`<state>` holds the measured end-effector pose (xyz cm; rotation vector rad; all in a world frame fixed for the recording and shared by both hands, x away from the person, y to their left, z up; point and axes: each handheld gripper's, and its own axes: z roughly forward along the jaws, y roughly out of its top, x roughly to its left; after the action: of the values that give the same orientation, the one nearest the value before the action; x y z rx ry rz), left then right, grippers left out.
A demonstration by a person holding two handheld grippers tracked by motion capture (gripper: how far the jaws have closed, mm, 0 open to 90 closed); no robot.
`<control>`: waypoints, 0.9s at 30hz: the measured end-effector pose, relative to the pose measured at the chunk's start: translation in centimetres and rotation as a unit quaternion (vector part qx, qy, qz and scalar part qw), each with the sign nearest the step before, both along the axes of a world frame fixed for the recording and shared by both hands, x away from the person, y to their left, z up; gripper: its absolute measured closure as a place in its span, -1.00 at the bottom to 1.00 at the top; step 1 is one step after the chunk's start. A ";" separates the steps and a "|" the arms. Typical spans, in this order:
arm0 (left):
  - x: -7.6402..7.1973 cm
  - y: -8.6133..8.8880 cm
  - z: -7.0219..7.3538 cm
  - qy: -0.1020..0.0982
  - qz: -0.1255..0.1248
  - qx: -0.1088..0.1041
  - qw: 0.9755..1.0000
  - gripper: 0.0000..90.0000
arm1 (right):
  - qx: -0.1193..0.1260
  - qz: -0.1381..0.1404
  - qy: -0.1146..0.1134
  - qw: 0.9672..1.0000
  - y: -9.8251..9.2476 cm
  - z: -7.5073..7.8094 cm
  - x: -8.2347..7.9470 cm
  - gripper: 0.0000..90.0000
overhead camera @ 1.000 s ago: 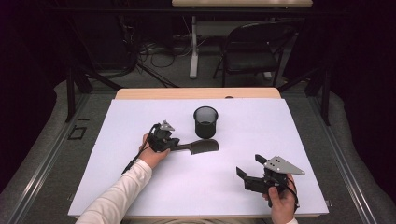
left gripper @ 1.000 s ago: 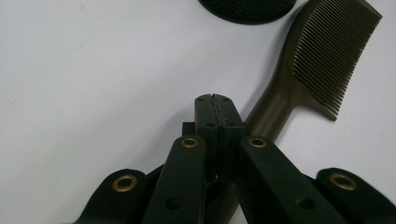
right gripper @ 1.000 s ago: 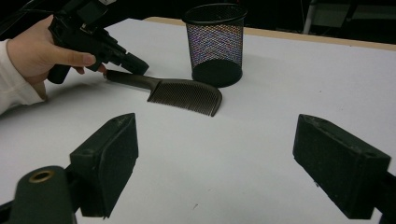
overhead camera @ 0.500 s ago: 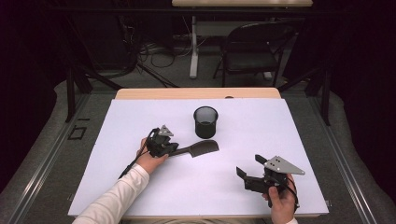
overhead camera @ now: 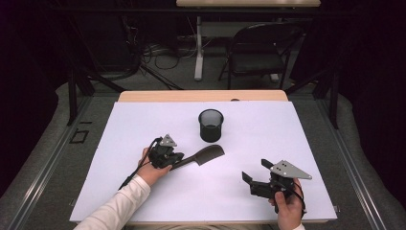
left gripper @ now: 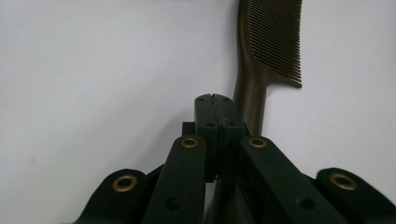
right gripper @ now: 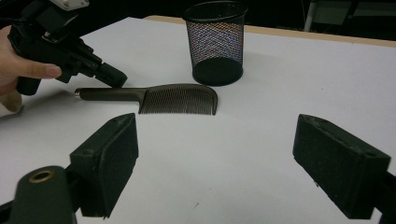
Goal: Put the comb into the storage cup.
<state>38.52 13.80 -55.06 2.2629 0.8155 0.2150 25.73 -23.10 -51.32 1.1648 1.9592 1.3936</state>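
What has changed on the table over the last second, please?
The left hand-held gripper, jaws shut beside the comb's handle, has slid toward the person's side, and the comb moved with it, away from the mesh cup. Whether it grips the handle, I cannot tell. The cup and the open right hand-held gripper stayed put.

Black folding chair (overhead camera: 261,50) behind table — floor cables (overhead camera: 158,52) — second table's leg (overhead camera: 198,48).
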 end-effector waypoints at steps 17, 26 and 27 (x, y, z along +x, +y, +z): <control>-2.3 0.6 0.2 0.008 0.000 -0.015 1.000 1.00 | 0.000 0.002 -0.001 1.000 0.2 -0.1 0.0 -0.69; -3.0 0.9 0.2 0.011 0.010 -0.027 1.000 1.00 | -0.001 0.003 0.000 1.000 0.2 -0.1 0.0 -0.69; -3.1 0.9 0.3 0.013 0.011 -0.028 0.999 1.00 | -0.002 0.003 -0.001 1.000 0.2 -0.1 0.0 -0.69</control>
<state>35.43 14.74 -54.81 2.2088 0.8492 0.1713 25.68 -22.90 -51.38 1.1566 1.9650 1.3925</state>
